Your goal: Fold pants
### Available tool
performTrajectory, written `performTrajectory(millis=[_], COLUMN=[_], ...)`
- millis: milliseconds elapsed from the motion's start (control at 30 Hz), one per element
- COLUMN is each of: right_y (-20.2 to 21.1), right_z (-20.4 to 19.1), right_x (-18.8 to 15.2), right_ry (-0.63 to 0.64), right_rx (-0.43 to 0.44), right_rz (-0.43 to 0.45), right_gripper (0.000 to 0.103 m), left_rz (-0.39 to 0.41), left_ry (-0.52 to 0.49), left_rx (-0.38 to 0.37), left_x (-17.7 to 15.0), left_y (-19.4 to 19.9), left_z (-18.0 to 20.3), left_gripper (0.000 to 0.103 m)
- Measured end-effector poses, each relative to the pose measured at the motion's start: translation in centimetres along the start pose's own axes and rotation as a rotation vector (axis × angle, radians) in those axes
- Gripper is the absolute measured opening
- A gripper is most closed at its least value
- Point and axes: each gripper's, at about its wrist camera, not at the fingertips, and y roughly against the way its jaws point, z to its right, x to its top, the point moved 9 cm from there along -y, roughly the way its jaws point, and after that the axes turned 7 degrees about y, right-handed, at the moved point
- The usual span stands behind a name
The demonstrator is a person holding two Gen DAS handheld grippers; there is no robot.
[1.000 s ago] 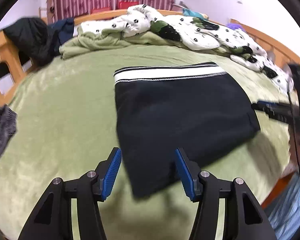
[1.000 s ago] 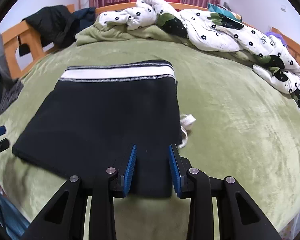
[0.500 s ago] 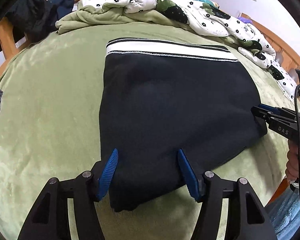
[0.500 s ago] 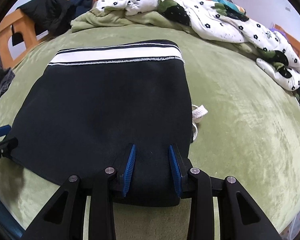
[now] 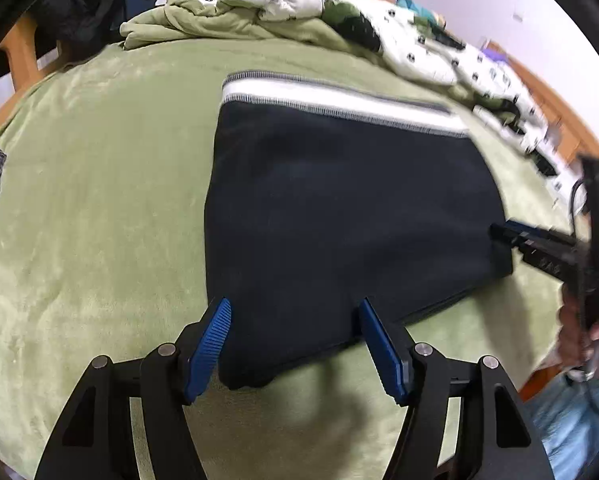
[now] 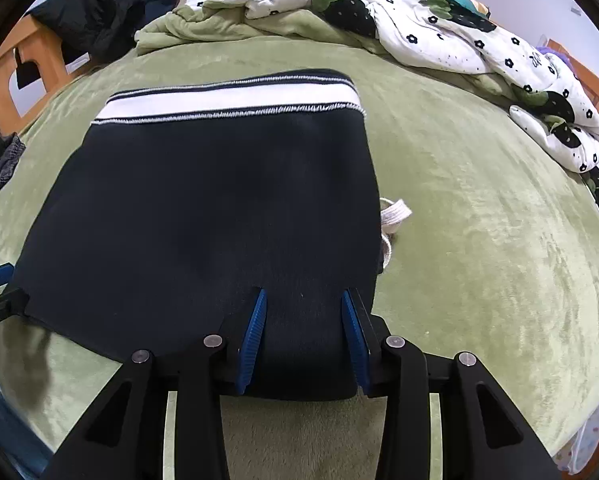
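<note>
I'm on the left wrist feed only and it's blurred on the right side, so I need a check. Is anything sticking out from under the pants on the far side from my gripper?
Observer: Yes. The right wrist view shows a white drawstring poking out past the side edge of the black pants, lying on the green blanket.
Operator: Where is the right gripper relative to the fabric?
Observer: The right gripper straddles the near folded edge by that corner; its jaws are opening, with the fabric between the pads.
Operator: Anything at the bed's edge beyond it?
Observer: A flowered white quilt is bunched along the headboard and down that side, apart from the pants.
</note>
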Motion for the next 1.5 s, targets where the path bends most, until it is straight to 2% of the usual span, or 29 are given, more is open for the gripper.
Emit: performTrajectory(millis=[67, 167, 200, 333, 500, 600, 667, 733, 767, 833, 867, 1000, 1233, 1500], right_y=[0.7, 1.2, 1.3, 0.9, -0.1, -1.2, -2.7, -5.2, -6.7, -8.1, -8.4, -8.7, -8.7, -8.6], right_z=[0.7, 2.0, 2.6, 4.5, 5.8, 5.3, 4.5, 3.6, 3.3, 3.4, 3.5, 3.9, 3.8, 3.6], right_x=[0.9, 2.6, 3.3, 6.0, 9.2, 11.5, 12.4, 12.6, 12.4, 12.6, 12.9, 12.9, 12.9, 12.9], right_ry=[-0.039, -0.105, -0.130, -0.218, -0.316, -0.289, -0.252, -0.194, -0.161, -0.147, -0.166, -0.183, -0.161, -0.194], right_rx=[-0.004, -0.014, -0.015, -0.007, 0.004, 0.008, 0.029, 0.005, -0.016, -0.034, -0.014, 0.008, -0.015, 0.043], right_rz=[0.040, 0.090, 0.109, 0.156, 0.245, 0.290, 0.282, 0.231, 0.203, 0.231, 0.235, 0.228, 0.221, 0.201], right_gripper=[0.041, 0.054, 0.054, 0.060, 0.060, 0.051, 0.046, 0.044, 0.043, 0.044, 0.045, 0.045, 0.046, 0.049], left_rz=[0.018, 0.009, 0.004, 0.030, 0.069, 0.087, 0.134, 0.144, 0.116, 0.023, 0.021, 0.031, 0.040, 0.044], left_ry=[0.028, 0.096, 0.114, 0.110, 0.040, -0.018, -0.081, -0.105, -0.098, -0.082, -0.082, -0.073, -0.032, -0.015], left_rx=[-0.008, -0.023, -0.032, -0.028, 0.001, -0.037, -0.006, 0.024, 0.037, 0.078, 0.085, 0.071, 0.030, 0.013], left_x=[1.1, 2.7, 3.4, 6.4, 9.7, 11.8, 13.1, 13.9, 13.9, 13.3, 13.1, 13.2, 13.2, 13.1], left_y=[0.4, -0.2, -0.5, -1.4, -3.1, -4.0, -4.6, -6.5, -7.6, -10.7, -11.2, -11.3, -11.3, -11.6], left_z=[-0.4, -1.2, -1.3, -1.0, 0.7, 2.1, 2.5, 2.1, 1.7, 0.8, 0.6, 0.6, -0.1, -0.4], left_gripper=[0.064, 0.064, 0.063, 0.063, 0.063, 0.063, 0.063, 0.063, 0.063, 0.063, 0.065, 0.067, 0.067, 0.067])
